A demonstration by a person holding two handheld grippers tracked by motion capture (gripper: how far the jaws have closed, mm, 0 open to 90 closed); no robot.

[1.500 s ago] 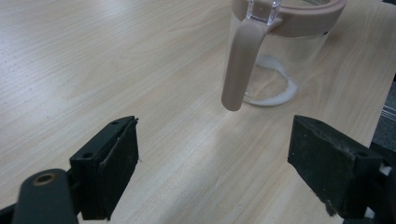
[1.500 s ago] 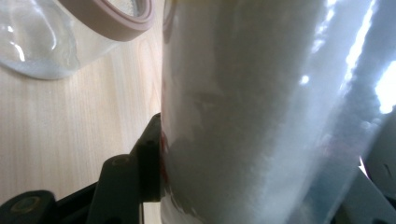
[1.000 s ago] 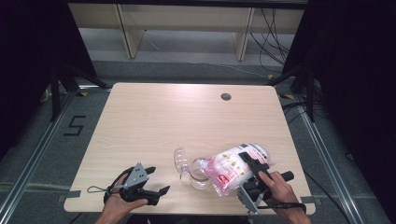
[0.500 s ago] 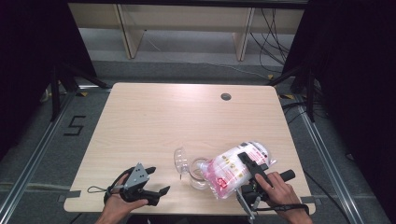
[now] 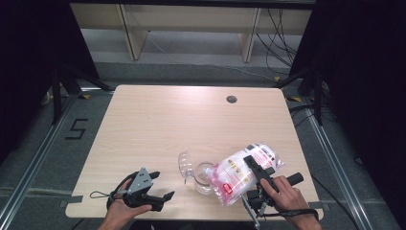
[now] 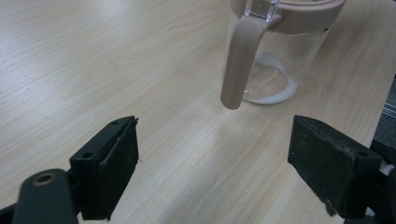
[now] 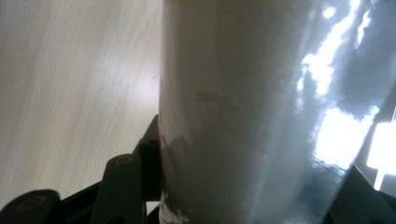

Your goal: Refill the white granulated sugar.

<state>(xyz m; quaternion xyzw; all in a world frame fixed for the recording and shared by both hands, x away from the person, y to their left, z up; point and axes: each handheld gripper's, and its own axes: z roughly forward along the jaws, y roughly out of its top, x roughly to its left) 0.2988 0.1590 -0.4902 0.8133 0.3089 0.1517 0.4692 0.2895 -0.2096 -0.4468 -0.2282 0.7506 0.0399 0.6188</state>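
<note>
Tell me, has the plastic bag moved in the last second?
Yes. Judged against the clear jar on the table, the plastic bag in the right tongs has tipped lower, its end now over the jar's mouth.

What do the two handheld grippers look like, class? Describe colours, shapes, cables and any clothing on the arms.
Both grippers are black. The left gripper carries a grey three-cornered plate on top and trails a thin black cable loop; its two jaws end in flat, dark rectangular pads. The right gripper has a black bar-shaped handle. No sleeves are visible.

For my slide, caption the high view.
Right gripper tips a plastic bag over an open jar; left gripper rests open.
</note>
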